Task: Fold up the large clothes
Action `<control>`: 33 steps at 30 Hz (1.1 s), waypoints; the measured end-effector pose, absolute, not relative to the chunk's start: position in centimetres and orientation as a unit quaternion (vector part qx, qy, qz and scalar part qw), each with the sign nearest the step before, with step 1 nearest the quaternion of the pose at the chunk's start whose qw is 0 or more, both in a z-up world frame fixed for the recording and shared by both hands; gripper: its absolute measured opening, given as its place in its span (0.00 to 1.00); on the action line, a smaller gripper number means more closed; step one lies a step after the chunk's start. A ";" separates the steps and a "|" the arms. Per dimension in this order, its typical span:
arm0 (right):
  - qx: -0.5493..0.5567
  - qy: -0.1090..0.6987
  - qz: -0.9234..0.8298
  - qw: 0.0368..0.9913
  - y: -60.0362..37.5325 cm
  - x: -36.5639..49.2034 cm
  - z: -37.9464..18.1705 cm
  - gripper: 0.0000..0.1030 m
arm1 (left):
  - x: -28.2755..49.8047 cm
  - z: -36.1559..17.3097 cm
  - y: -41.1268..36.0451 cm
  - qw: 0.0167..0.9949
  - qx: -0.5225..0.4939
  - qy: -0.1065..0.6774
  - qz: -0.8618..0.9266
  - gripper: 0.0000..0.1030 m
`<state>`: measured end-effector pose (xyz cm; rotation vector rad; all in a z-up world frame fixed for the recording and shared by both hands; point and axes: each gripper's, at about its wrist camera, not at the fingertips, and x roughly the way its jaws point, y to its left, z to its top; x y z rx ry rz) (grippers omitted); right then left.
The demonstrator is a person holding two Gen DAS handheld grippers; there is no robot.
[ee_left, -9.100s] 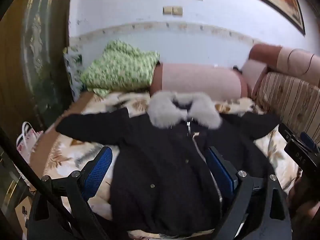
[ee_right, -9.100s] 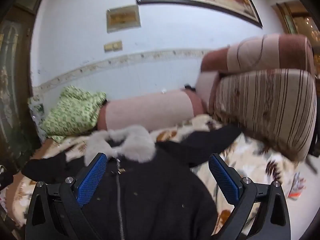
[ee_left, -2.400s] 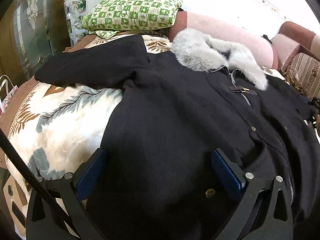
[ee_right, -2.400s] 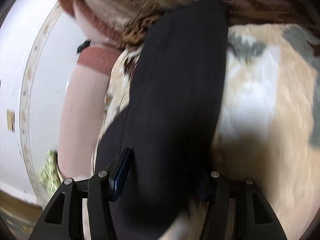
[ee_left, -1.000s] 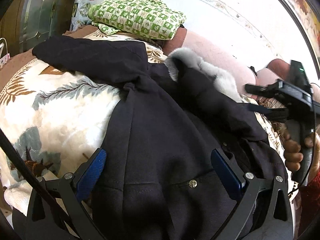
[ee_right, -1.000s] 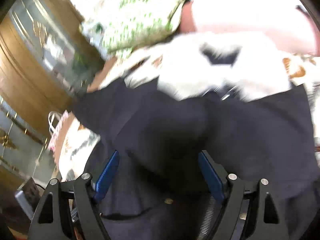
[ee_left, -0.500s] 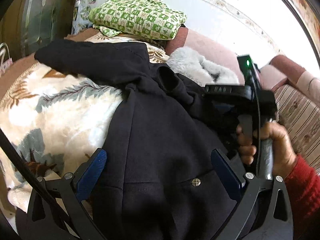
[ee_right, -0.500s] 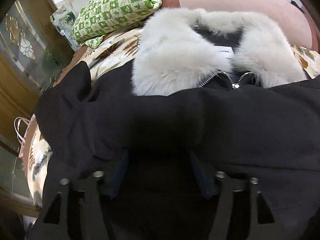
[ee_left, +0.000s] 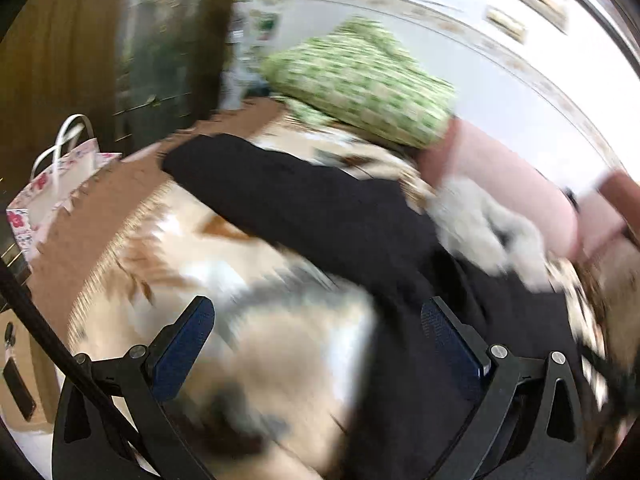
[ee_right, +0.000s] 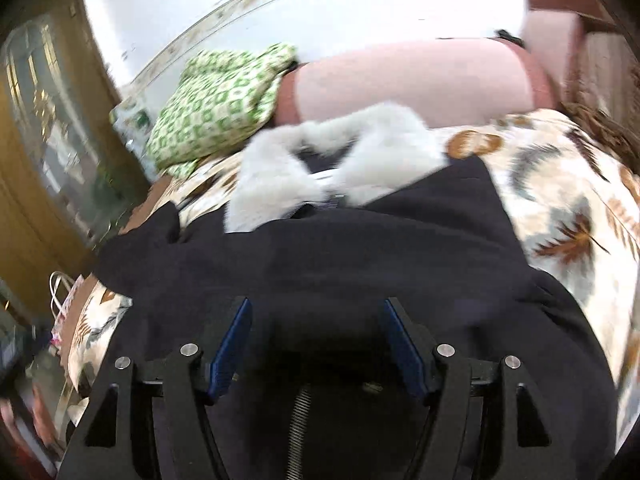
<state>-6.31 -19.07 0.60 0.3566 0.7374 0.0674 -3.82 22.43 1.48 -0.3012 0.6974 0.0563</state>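
A black coat (ee_right: 360, 248) with a grey fur collar (ee_right: 332, 160) lies front up on a leaf-patterned blanket (ee_right: 560, 200). Its right sleeve is folded across the chest, just below the collar. My right gripper (ee_right: 316, 340) hovers over that folded part, jaws apart, both blue pads bare, dark cloth beneath them. In the blurred left wrist view my left gripper (ee_left: 320, 340) stands wide open above the blanket (ee_left: 200, 272) at the coat's left edge. The left sleeve (ee_left: 300, 200) stretches out flat to the upper left, and the fur collar (ee_left: 480, 232) shows at the right.
A green checked pillow (ee_left: 360, 80) and a pink bolster (ee_left: 500, 168) lie along the wall behind the coat. A flowered paper bag (ee_left: 52, 176) stands off the bed's left side, in front of a dark wooden cabinet (ee_left: 168, 40).
The right gripper has drawn back from the coat, leaving the right sleeve laid across the chest. The left view has swung left and up; the hand with the right gripper has left it.
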 end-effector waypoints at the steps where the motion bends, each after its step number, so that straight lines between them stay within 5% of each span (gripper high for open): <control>1: 0.183 0.353 0.029 0.917 -19.8 -6.9 0.4 0.70 | -2.2 1.6 23.7 0.925 -0.148 0.348 0.041 0.99; 5: 0.205 0.347 0.024 0.915 -21.0 -7.8 0.3 0.70 | 5.6 0.5 30.0 0.893 -0.174 0.397 0.121 0.85; 9: 0.219 0.346 0.021 0.912 -21.9 -8.4 0.1 0.71 | 10.4 -3.9 37.6 0.833 -0.307 0.444 0.120 0.78; 14: 0.237 0.354 0.006 0.905 -22.6 -7.7 -0.9 0.73 | 13.8 -7.3 41.4 0.801 -0.397 0.441 0.088 0.76; 20: 0.234 0.391 -0.005 0.890 -22.4 -5.8 -3.2 0.73 | 18.5 -7.9 40.1 0.810 -0.375 0.446 0.067 0.74; 24: 0.217 0.394 -0.010 0.893 -22.0 -5.5 -3.5 0.73 | 19.7 -6.5 38.4 0.823 -0.317 0.461 0.097 0.17; 33: 0.212 0.361 0.000 0.908 -21.9 -6.7 -1.5 0.73 | 15.5 4.6 30.7 0.882 -0.231 0.408 0.051 0.09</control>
